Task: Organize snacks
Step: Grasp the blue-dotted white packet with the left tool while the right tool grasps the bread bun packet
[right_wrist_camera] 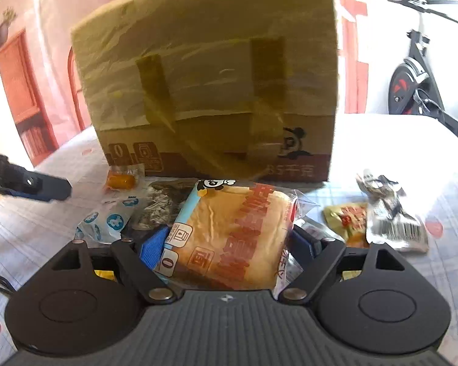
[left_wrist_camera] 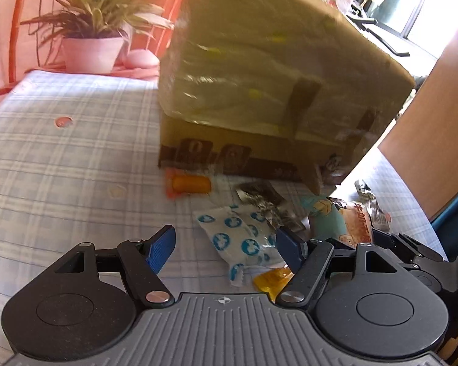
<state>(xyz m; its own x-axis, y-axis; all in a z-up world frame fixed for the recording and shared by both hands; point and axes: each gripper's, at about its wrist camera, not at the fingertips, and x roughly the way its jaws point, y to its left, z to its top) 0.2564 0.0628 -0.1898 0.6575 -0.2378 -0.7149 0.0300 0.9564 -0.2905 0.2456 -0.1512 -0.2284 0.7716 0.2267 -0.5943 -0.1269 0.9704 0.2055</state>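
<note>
A tall brown cardboard box wrapped in clear tape (right_wrist_camera: 210,91) stood on the pale blue checked tablecloth (left_wrist_camera: 61,167), and the snacks lay scattered along its near side. The right gripper (right_wrist_camera: 227,241) had its blue-padded fingers (right_wrist_camera: 152,245) on either side of a square bread bun in a clear wrapper with red lettering (right_wrist_camera: 232,238); the fingers seemed to be closed against the packet, though the right one was mostly hidden behind the wrapper. The bun packet sat in front of the box, near its base.

The left gripper (left_wrist_camera: 226,245) hung with its blue fingers (left_wrist_camera: 160,248) spread wide and nothing between them, just above a white wrapper printed with blue round marks (left_wrist_camera: 238,238). Under that gripper's right finger a small amber-coloured sweet (left_wrist_camera: 273,277) showed on the cloth. Touching the white wrapper on its far side lay a dark, crinkled silver packet (left_wrist_camera: 259,198).

A small orange jelly in a clear wrapper (right_wrist_camera: 122,178) lay close against the foot of the box at its left corner. To the right of the bun, a yellow-green packet with red print (right_wrist_camera: 348,219) rested beside a silver foil packet with a barcode (right_wrist_camera: 394,216), the two touching.

Beyond the table, in the left wrist view, a potted green plant in a pale pot (left_wrist_camera: 94,30) stood on a reddish surface. In the right wrist view a white and black exercise bike (right_wrist_camera: 412,82) stood off to the right.
</note>
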